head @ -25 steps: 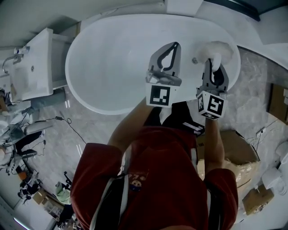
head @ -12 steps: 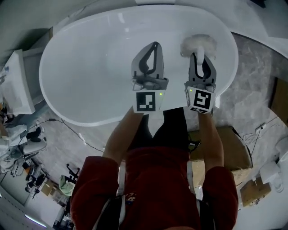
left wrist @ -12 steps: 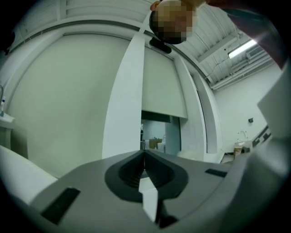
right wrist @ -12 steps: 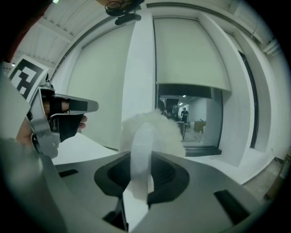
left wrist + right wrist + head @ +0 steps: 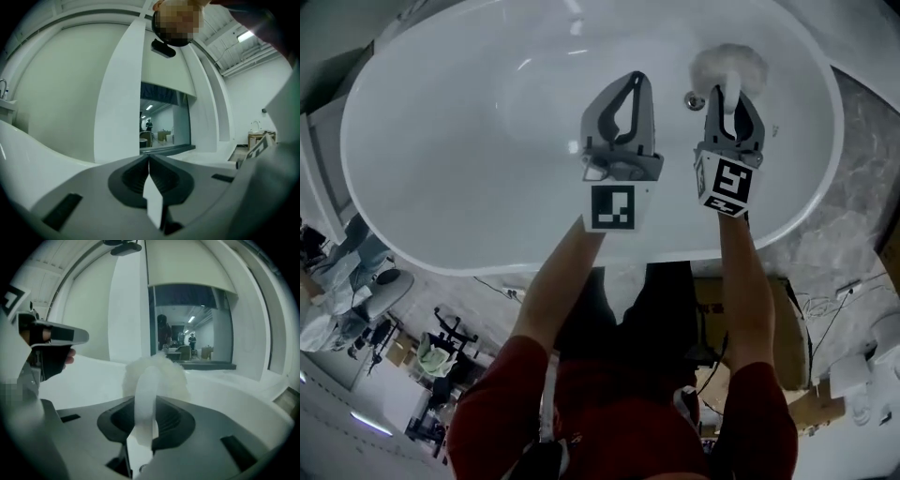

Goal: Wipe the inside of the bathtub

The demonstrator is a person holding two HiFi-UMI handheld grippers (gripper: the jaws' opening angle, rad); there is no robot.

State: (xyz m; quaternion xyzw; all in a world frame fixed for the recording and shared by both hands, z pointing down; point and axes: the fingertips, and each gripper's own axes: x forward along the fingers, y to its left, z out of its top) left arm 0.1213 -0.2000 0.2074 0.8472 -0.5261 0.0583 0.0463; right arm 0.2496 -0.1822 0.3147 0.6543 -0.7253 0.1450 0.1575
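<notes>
Now the person leans further over the bathtub (image 5: 441, 159) than a second ago: its white basin fills the top of the head view, and the washstand that stood at far left is out of sight. The left gripper (image 5: 635, 81) hangs over mid-basin, jaws pressed together on nothing. Just right of the drain (image 5: 694, 99), the right gripper (image 5: 729, 94) is clamped on the white handle of a fluffy mop head (image 5: 728, 64), well inside the tub, so wiping looks about to start. Whether the fluff touches the tub cannot be told, and the handle's lower end is hidden between the jaws.
</notes>
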